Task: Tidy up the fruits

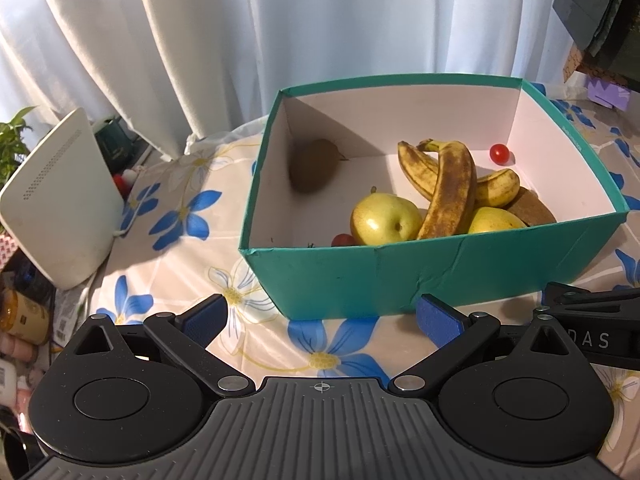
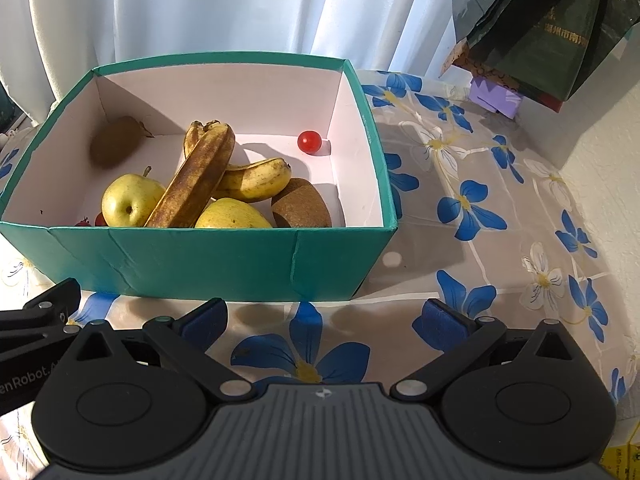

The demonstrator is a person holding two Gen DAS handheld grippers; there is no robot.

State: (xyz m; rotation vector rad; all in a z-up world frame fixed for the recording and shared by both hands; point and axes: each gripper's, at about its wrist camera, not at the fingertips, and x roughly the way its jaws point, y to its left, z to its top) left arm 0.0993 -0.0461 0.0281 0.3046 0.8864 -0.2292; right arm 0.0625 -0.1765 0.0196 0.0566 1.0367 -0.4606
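Note:
A teal box (image 1: 420, 276) (image 2: 200, 260) with a white inside stands on the flowered tablecloth. It holds spotted bananas (image 1: 448, 192) (image 2: 196, 184), two yellow-green apples (image 1: 384, 218) (image 2: 130, 200), a kiwi (image 2: 300, 206) at the right, another kiwi (image 1: 314, 166) (image 2: 114, 140) in the shaded back-left corner, and a red cherry tomato (image 1: 499, 153) (image 2: 309, 141) near the far wall. More small red fruit (image 1: 342, 240) peeks over the near wall. My left gripper (image 1: 320, 320) and right gripper (image 2: 322, 320) both stand open and empty just before the box's near wall.
White curtains hang behind the table. A white ribbed device (image 1: 60, 196) leans at the left, with jars (image 1: 24, 316) beside it. Dark green paper bags (image 2: 560, 28) and a purple box (image 2: 496, 98) sit at the back right. Flowered tablecloth (image 2: 500, 208) stretches right of the box.

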